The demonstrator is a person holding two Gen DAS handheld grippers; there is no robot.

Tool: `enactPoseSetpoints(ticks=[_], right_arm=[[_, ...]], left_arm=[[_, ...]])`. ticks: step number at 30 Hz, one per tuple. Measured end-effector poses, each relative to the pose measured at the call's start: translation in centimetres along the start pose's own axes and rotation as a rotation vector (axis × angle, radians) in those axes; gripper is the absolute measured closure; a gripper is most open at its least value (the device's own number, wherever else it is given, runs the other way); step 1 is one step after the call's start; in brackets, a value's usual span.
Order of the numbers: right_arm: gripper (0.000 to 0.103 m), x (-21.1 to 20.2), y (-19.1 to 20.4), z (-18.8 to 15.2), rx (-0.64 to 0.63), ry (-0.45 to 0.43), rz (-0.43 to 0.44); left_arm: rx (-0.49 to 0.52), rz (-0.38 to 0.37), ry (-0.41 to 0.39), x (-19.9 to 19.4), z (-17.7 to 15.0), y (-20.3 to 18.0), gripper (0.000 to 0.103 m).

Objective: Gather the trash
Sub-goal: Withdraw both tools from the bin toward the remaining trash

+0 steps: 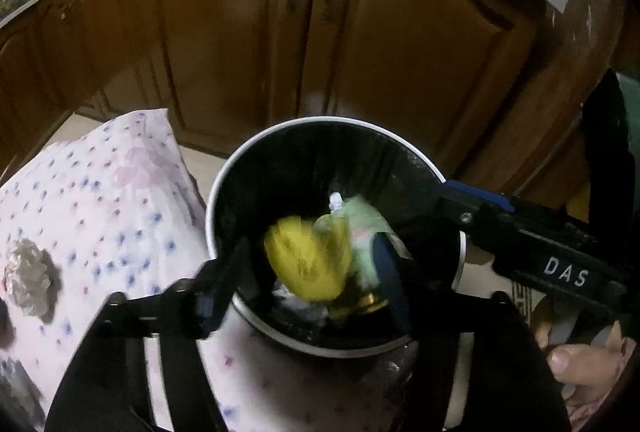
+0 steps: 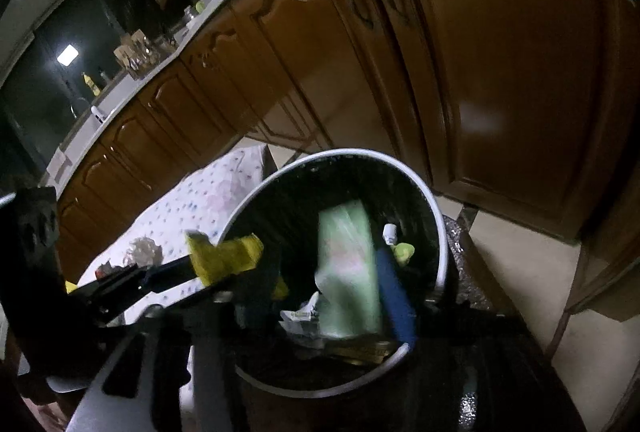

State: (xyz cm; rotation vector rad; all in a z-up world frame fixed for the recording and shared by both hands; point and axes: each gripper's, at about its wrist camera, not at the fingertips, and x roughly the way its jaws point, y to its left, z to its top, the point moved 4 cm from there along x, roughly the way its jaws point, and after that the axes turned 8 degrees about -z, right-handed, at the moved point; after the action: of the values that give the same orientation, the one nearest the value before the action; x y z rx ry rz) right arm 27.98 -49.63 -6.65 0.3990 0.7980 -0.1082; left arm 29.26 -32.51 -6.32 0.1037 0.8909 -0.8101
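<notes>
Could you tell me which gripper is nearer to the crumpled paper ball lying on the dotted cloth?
Left. The left gripper hangs over the bin's cloth-side rim, beside the paper ball; the right gripper works from the bin's far side.

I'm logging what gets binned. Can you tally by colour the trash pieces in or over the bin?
Yellow: 1, wrapper
Green: 1, packet
Yellow-green: 1, spouted pouch
White: 1, crumpled paper
Gold: 1, blurred piece
Total: 5 that can be made out in or over the bin; more may lie hidden beneath.
</notes>
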Motion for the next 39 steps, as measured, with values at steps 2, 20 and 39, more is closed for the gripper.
enactPoseSetpoints(ticks=[2, 20, 39], right_arm=[[0.045, -0.4, -0.1, 0.1, 0.009, -0.013, 0.003], [0.026, -4.9, 6.2, -6.6, -0.004, -0.047, 0.127], [0.024, -1.7, 20.6, -14.5, -0.184, 0.133, 0.294]], left_arm=[[-0.003, 0.006, -0.015, -0.8, -0.2, 0.3, 0.035], [-0.207, 0.084, -0.136, -12.6, -13.1, 6.8, 0.035], [-0.402, 0.303, -0.263, -24.2, -22.4, 17.5, 0.035]])
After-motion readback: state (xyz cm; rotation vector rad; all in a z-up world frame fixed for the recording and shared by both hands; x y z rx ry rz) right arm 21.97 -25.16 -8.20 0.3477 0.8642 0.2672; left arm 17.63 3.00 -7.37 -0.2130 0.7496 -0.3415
